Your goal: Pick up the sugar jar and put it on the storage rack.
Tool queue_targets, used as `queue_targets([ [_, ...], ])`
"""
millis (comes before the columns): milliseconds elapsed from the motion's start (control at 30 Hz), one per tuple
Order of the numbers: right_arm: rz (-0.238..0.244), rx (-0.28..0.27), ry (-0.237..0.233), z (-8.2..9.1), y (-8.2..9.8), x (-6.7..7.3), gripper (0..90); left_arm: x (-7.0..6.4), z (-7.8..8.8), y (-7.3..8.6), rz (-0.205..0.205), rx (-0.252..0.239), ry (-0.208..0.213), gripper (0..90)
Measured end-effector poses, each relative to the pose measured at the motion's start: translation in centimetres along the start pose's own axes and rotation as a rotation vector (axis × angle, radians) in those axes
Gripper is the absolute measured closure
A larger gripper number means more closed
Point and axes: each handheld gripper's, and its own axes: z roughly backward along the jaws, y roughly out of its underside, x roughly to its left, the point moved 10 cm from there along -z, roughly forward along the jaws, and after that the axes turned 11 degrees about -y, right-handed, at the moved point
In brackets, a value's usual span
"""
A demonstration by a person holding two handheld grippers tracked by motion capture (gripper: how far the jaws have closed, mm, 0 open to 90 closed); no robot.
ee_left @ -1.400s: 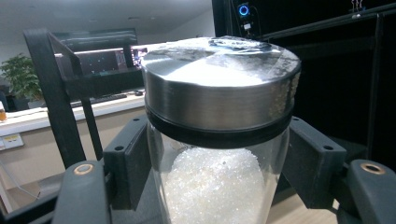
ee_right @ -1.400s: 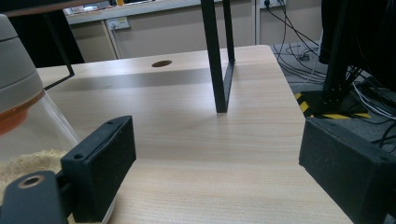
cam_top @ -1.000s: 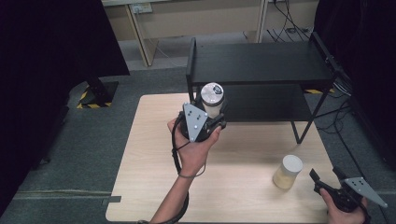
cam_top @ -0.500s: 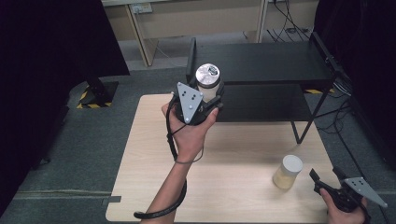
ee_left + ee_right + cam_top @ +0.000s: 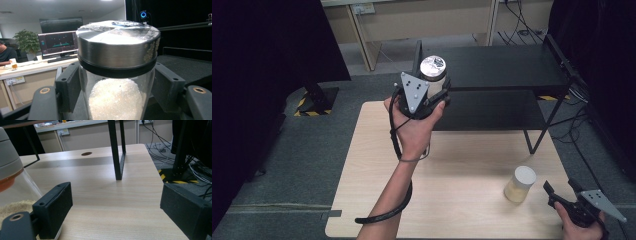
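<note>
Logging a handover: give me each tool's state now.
Left tool: closed on the metal-lidded jar of white crystals.
Right tool: open, holding nothing, beside the white-lidded jar.

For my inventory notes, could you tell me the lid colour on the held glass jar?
Silver metal lid, clearest in the left gripper view.

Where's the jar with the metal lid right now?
The metal-lidded jar is up off the table, clamped in the left tongs, in front of the black shelf at its left end.
</note>
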Motion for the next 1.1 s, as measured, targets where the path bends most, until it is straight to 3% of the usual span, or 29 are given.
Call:
queue_targets([
  [300, -0.003, 0.000, -0.001, 0.0, 0.0, 0.0, 11.0, 0.1, -2.3, -1.4, -0.019, 0.035, -0.027, 31.0],
  [567, -0.001, 0.001, -0.002, 0.0, 0.0, 0.0, 11.0, 0.1, -3.9, -1.7, -0.034, 0.067, -0.053, 31.0],
  [667, -0.003, 0.001, -0.002, 0.0, 0.0, 0.0, 10.9, -0.1, -4.2, -1.5, -0.073, 0.068, -0.068, 31.0],
  [733, -0.004, 0.001, -0.002, 0.0, 0.0, 0.0, 10.9, -0.1, -4.4, -1.4, -0.053, 0.075, -0.061, 31.0],
  [1100, 0.000, 0.003, -0.004, 0.0, 0.0, 0.0, 10.9, -0.4, -5.3, -1.0, -0.039, 0.105, -0.062, 30.9],
])
